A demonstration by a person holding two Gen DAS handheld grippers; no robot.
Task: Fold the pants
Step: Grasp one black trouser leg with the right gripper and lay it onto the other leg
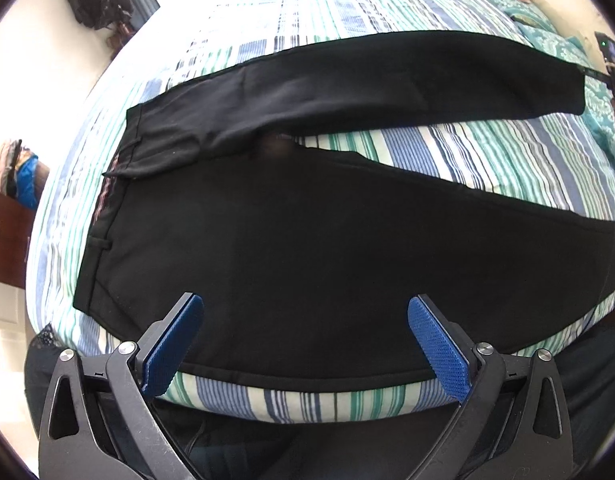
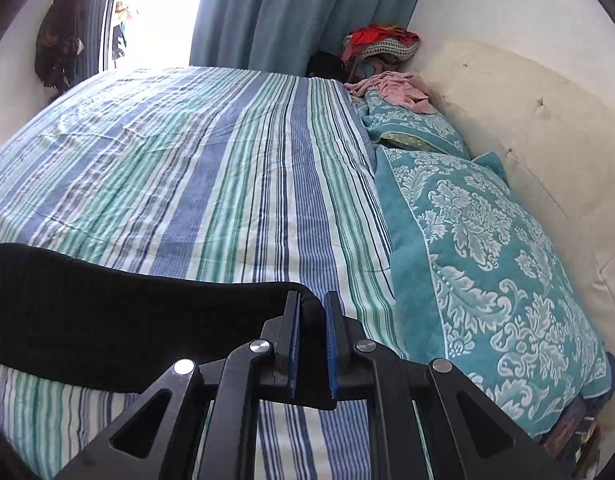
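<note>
Pants (image 1: 307, 240) on striped bedspread (image 2: 187, 160), pillows (image 2: 487, 260) beside, right gripper (image 2: 312, 312) pinching hem

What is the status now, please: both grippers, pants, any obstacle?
Left gripper open, over black cloth pants. Right gripper shut on one leg's hem. Pants flat on striped bedsheet, legs apart. No obstacle seen.

Striped bedsheet (image 2: 211, 184), teal damask pillows (image 2: 487, 248), blue curtain (image 2: 299, 12), pink cloth (image 2: 395, 88).
</note>
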